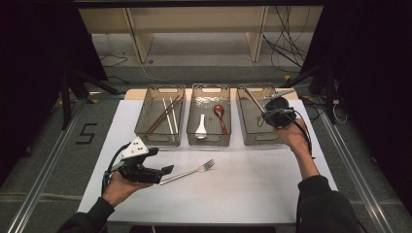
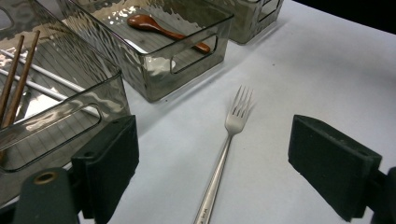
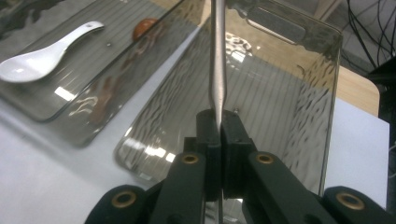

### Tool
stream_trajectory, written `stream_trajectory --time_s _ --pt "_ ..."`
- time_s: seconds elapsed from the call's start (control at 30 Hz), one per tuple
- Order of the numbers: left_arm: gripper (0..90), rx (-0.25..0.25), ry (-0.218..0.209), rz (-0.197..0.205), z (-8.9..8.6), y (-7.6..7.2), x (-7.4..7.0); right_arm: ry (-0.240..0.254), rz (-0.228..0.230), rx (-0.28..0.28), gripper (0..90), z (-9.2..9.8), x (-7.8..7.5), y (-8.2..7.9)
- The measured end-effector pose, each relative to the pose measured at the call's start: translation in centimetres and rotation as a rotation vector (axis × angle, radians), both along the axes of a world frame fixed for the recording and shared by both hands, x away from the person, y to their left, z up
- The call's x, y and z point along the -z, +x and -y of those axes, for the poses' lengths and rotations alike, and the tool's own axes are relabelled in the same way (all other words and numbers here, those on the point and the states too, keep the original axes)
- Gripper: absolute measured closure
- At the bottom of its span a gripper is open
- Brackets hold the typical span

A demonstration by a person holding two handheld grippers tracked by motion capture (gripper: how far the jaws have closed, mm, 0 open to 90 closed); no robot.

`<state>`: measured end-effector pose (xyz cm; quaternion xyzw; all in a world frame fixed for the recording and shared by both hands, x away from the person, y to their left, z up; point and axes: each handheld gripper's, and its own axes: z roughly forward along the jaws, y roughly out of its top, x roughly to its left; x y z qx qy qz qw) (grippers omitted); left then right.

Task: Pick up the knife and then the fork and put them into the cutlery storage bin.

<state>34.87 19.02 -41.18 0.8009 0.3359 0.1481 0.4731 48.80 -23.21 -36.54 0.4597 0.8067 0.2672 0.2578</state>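
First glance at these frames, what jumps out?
Three smoked clear bins in a row at the far side of the white table. The right tool is shut on a thin metal utensil above the right bin. The left tool is open, its pads either side of a fork lying on the table.

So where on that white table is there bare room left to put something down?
The widest bare patch is the white table in front of the three bins, between the fork and the right forearm. The right bin looks bare under the right gripper. Crowded: chopsticks bin and spoon bin.
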Motion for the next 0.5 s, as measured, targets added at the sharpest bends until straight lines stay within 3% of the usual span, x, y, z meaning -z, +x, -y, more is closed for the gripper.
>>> stream_trajectory --time_s 0.5 --pt "15.6 0.02 0.013 -0.014 0.2 -0.1 0.3 0.021 -0.056 0.098 88.8 -0.2 0.4 4.0"
